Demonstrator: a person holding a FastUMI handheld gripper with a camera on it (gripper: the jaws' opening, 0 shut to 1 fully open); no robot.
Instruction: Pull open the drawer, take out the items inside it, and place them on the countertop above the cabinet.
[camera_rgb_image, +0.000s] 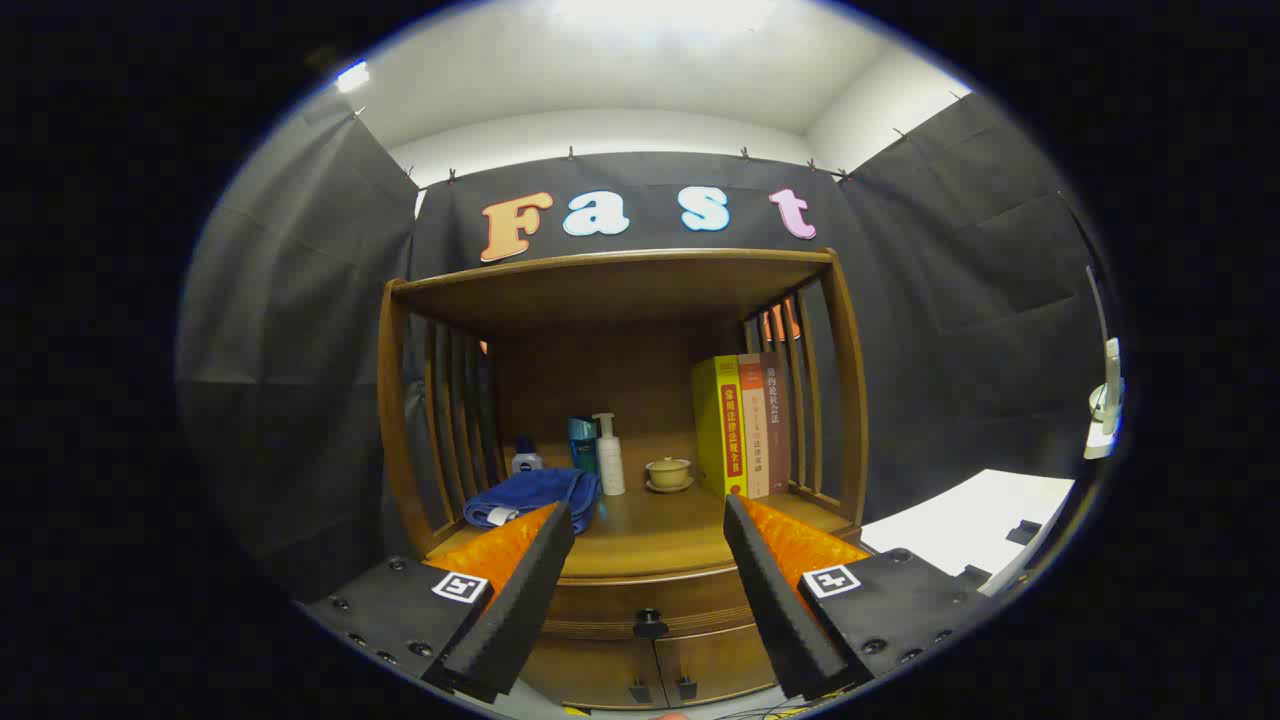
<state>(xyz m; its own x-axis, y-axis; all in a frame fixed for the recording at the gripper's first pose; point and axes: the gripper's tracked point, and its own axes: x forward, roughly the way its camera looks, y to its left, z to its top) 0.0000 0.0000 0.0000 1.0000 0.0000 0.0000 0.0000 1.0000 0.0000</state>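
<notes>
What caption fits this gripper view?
Open tongs face the closed drawer, its knob between them; towel, bottles, cup, books on the countertop.

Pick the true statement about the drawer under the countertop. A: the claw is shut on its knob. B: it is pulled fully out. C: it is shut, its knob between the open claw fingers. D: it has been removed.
C: the drawer front sits flush with the cabinet, and its knob lies in the gap between the fingers of the open claw, untouched.
</notes>
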